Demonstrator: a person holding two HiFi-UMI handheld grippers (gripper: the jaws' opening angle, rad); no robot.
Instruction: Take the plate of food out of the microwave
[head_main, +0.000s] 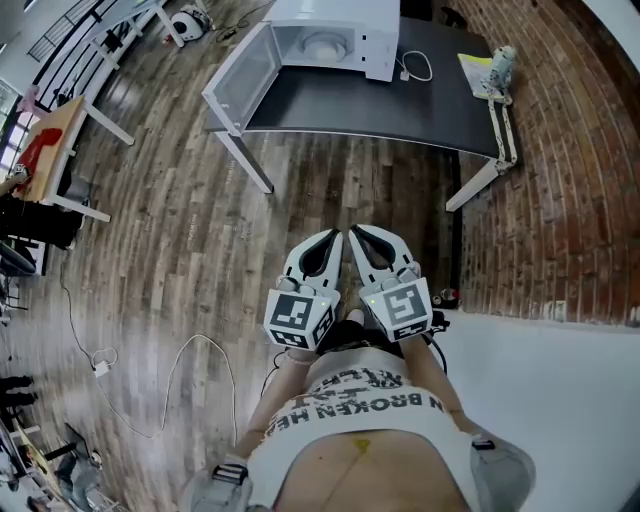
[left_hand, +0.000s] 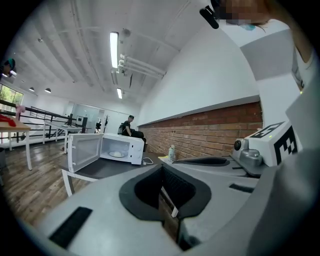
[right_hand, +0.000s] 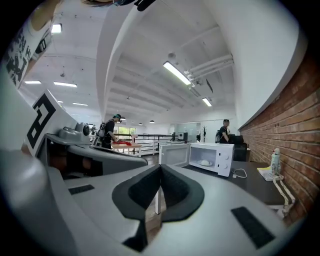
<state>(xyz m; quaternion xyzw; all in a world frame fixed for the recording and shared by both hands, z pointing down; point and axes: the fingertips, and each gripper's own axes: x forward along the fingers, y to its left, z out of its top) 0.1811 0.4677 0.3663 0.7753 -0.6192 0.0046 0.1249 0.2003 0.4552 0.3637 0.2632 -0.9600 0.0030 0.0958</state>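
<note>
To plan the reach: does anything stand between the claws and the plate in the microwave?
Nothing visible: the door is swung open, and only floor separates the left claw and right claw from the plate.

In the head view I register a black table (head_main: 400, 115) at 12 o'clock. A bottle (head_main: 503, 58) and a yellow paper (head_main: 474, 72) sit on it toward 1 o'clock. A brick wall (head_main: 570, 180) runs at 3 o'clock. A white cable (head_main: 101, 367) lies on the wooden floor (head_main: 170, 220) at 8 o'clock.
</note>
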